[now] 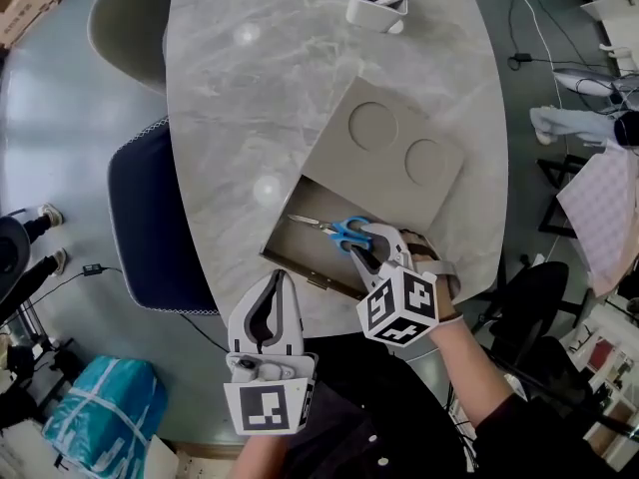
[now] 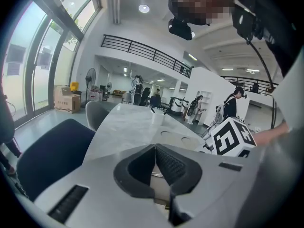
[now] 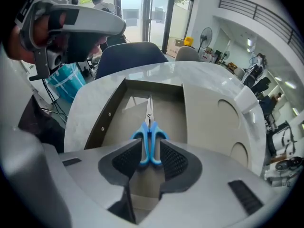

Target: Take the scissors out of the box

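**Marble table, box open, scissors in sight**

The pale grey marble oval table [image 1: 250,88] carried a flat beige cardboard box [image 1: 285,255], its lid [image 1: 399,148] slid back. In the open end lay the blue-handled steel scissors [image 3: 149,127], flat on the bottom. The right gripper [image 3: 151,148] hung over them, jaws wide astride the handles, not pinching. The left gripper [image 2: 154,147] sat closed and empty at the near edge. A white pen cup [image 1: 377,10] stood far back, with a navy chair [image 1: 150,218] alongside.
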The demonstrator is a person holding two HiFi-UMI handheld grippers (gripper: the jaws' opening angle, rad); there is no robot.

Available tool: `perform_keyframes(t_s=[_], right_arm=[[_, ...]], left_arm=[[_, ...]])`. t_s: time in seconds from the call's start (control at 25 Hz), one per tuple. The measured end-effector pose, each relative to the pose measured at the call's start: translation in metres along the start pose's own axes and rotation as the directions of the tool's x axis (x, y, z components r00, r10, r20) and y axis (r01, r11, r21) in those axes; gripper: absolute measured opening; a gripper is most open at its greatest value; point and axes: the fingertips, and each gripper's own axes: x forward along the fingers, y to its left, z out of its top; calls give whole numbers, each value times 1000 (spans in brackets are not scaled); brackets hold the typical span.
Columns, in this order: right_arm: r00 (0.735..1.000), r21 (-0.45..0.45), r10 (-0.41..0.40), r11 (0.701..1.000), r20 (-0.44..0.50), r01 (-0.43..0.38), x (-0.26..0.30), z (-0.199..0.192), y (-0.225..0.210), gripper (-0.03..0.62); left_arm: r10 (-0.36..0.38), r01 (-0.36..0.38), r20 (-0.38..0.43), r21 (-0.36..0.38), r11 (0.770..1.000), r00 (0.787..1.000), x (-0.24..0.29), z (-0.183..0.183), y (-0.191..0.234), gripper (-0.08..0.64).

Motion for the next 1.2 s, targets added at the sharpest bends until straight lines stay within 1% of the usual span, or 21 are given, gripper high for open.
perform_keyframes(t_s=[0.08,0.16,0.36,0.44,0.56,0.76,1.0,1.2], right_arm=[[1000,8,17,1000,-12,-17,4,0,2,118],[999,10,20,1000,-26,-19,8,-1,2,120],[998,-30,3,1000,-66,-5,14,1,2,112],[997,-42,8,999,-80,-12,16,1,5,95],[996,-43,17,999,-90,-21,16,1,6,91],[995,-53,28,998,-99,-34,15,1,9,81],[996,-29,49,998,-80,-51,13,3,8,78],[998,-23,29,999,-62,-30,1,5,4,78]], left_arm=[[0,0,-14,-6,1000,1000,2,-5,0,17],[-2,1,-47,-27,1000,999,2,-14,-2,17],[-4,-2,-98,-57,998,995,3,-31,0,17],[2,-6,-84,-46,999,996,5,-32,4,17],[13,-15,-51,-27,1000,999,8,-30,10,17],[17,-20,-78,-46,999,997,5,-37,10,17],[17,-19,-56,-33,999,998,8,-31,11,17],[27,-28,-55,-23,999,998,3,-28,12,17]])
